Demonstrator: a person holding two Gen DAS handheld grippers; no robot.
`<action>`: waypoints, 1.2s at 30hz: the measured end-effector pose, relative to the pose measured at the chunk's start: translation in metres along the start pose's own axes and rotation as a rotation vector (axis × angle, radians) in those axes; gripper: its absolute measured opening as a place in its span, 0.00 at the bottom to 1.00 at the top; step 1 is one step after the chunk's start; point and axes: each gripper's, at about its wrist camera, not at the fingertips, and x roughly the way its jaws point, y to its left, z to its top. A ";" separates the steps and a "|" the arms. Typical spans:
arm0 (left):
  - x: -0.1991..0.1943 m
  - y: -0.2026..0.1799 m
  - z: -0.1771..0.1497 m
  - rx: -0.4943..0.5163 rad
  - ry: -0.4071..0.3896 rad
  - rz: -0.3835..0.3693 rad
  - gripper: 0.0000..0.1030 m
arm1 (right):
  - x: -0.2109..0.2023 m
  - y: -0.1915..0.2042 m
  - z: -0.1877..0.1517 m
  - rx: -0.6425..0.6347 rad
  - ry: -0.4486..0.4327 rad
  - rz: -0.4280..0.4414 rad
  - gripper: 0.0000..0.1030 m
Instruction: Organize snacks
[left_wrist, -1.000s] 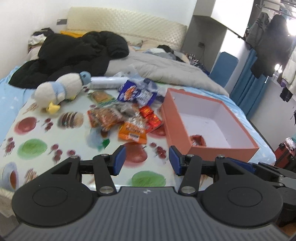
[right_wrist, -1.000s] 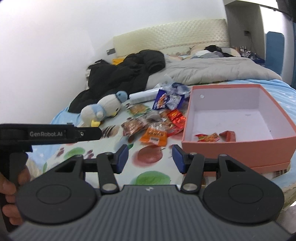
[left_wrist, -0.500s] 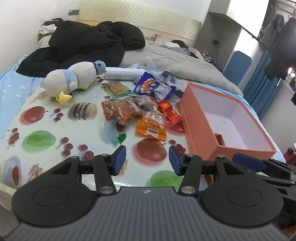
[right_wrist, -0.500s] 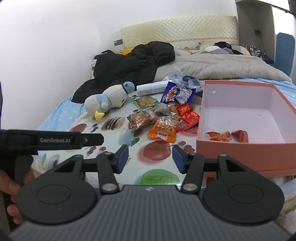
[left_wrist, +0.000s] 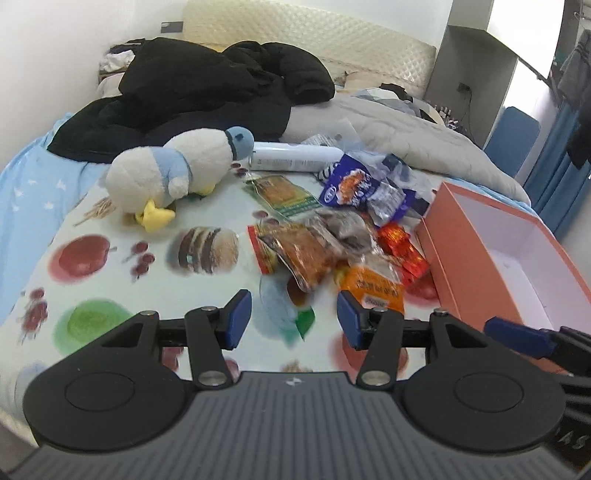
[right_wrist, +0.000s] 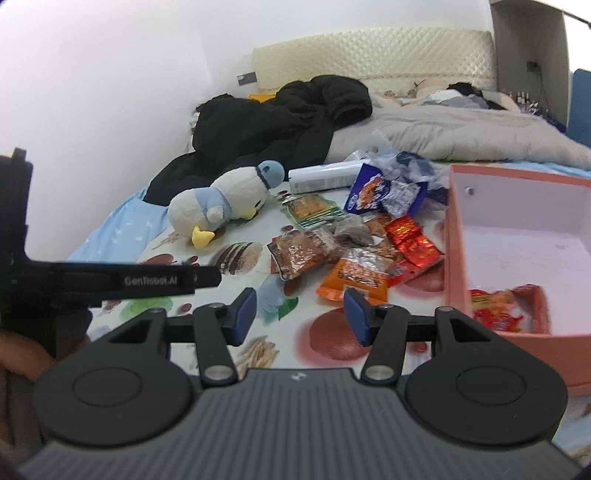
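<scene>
1. Left tool (left_wrist: 293, 317) is hovering over the fruit-print cloth (left_wrist: 92, 288) on the bed, fingers spread wide, gripping nothing.
2. Right tool (right_wrist: 299, 314) is also hanging released above the same cloth, nothing between its blue pads (right_wrist: 245, 310); its tip is showing at the right edge of the left wrist view, near the box's front corner.
3. Snack pile (left_wrist: 332, 236) is lying just ahead of both tools, touching the left wall of the pink box (left_wrist: 443, 236).
4. Orange packet (right_wrist: 354, 277) is sitting nearest, just beyond the right tool's right finger; brown packet (right_wrist: 303, 253) is lying to its left, red packets (right_wrist: 412, 240) to its right against the box.
5. Blue bag (left_wrist: 349, 184) and green packet (left_wrist: 282, 194) are lying at the far side of the pile, with a white tube (left_wrist: 295, 157) behind them.
6. Inside the box, red-wrapped snacks (right_wrist: 506, 302) are resting in the near corner; the rest of the white floor is showing bare.
7. Plush duck (left_wrist: 173, 173) is lying left of the pile, apart from it.
8. Black jacket (right_wrist: 266, 125) and grey duvet (right_wrist: 461, 129) are lying behind on the bed.
</scene>
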 end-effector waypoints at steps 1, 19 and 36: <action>0.005 0.001 0.004 0.019 -0.006 0.005 0.56 | 0.007 0.001 0.001 -0.001 0.004 -0.001 0.53; 0.162 0.028 0.039 -0.041 0.145 -0.094 0.80 | 0.147 -0.043 0.007 0.070 0.117 -0.157 0.83; 0.190 0.041 0.026 -0.227 0.153 -0.179 0.19 | 0.209 -0.048 0.004 0.065 0.176 -0.229 0.73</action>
